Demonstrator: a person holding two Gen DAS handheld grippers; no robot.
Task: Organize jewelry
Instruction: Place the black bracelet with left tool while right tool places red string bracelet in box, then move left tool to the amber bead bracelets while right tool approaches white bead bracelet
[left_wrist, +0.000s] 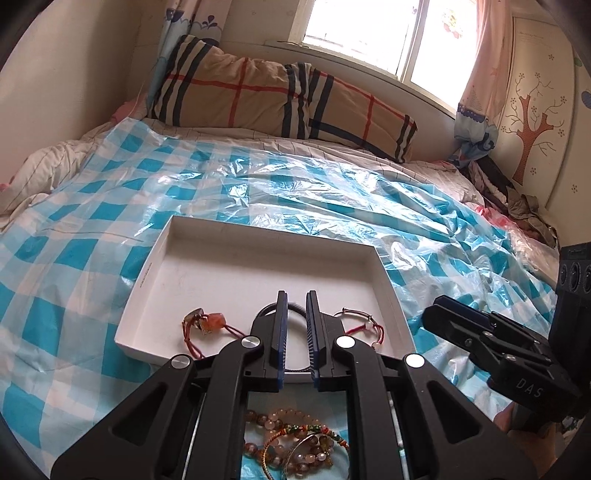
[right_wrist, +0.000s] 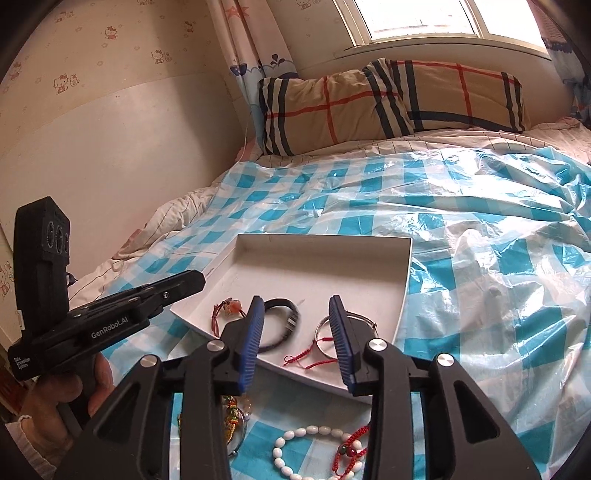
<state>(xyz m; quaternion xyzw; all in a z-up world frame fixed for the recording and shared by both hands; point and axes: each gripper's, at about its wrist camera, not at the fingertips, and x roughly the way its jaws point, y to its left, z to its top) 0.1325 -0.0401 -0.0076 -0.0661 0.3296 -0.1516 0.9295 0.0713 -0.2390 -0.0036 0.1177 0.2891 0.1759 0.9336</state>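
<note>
A shallow white box (left_wrist: 258, 229) (right_wrist: 406, 273) lies on the checked plastic sheet. In it lie a red cord bracelet with an orange stone (left_wrist: 212, 321) (right_wrist: 231, 308), a black band (right_wrist: 286, 321) and a silver bangle with red cord (left_wrist: 360, 317) (right_wrist: 321, 343). My left gripper (left_wrist: 296, 297) hovers over the box's near edge, jaws narrowly apart, nothing between them; it shows side-on in the right wrist view (right_wrist: 192, 280). My right gripper (right_wrist: 297, 302) is open and empty above the box; it also shows in the left wrist view (left_wrist: 439, 310). Beaded bracelets (left_wrist: 295, 439) and a white bead bracelet (right_wrist: 306, 443) lie on the sheet under the grippers.
The blue-and-white checked plastic sheet (left_wrist: 92, 221) covers the bed. A plaid pillow (left_wrist: 280, 99) lies at the head under a window. A wall (right_wrist: 110, 147) runs along the left. Clothes (left_wrist: 517, 199) are heaped at the right edge.
</note>
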